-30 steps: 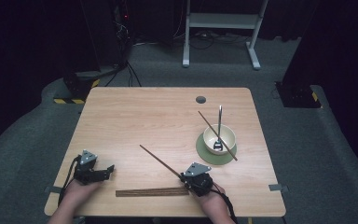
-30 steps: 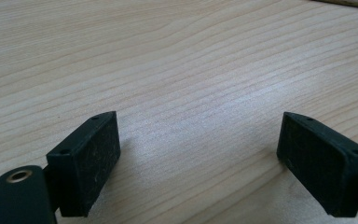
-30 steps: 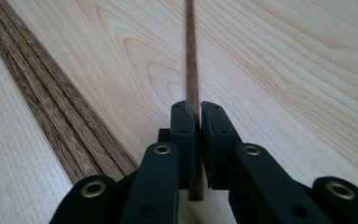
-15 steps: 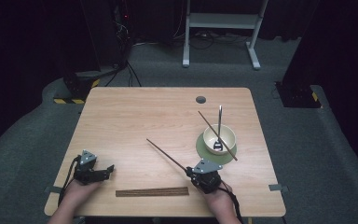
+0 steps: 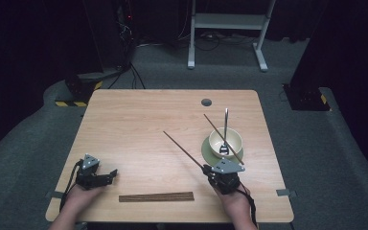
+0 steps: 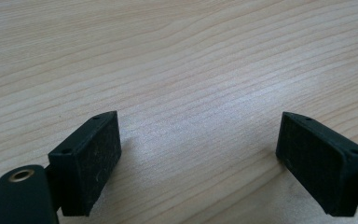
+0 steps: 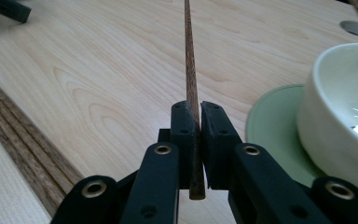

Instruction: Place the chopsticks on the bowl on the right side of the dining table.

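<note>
My right gripper (image 5: 211,171) is shut on the thick end of a dark wooden chopstick (image 5: 182,149), which slants up and to the left above the table. In the right gripper view the chopstick (image 7: 189,60) runs straight out from between the closed jaws of the right gripper (image 7: 194,122). Just right of it stands a pale bowl (image 5: 226,141) on a green saucer (image 5: 206,152). A spoon (image 5: 225,125) leans in the bowl and a second chopstick (image 5: 215,127) lies across its rim. My left gripper (image 5: 110,175) rests open at the front left, and between its jaws (image 6: 200,154) there is bare wood.
A row of several dark wooden chopsticks (image 5: 156,196) lies near the front edge between the two hands, also at the left of the right gripper view (image 7: 18,123). A round cable hole (image 5: 206,102) sits at the back of the wooden table (image 5: 139,120). Dark floor surrounds the table.
My right gripper has moved right and lifted a little with the chopstick, away from the row of sticks and closer to the bowl. The left gripper stayed still.
</note>
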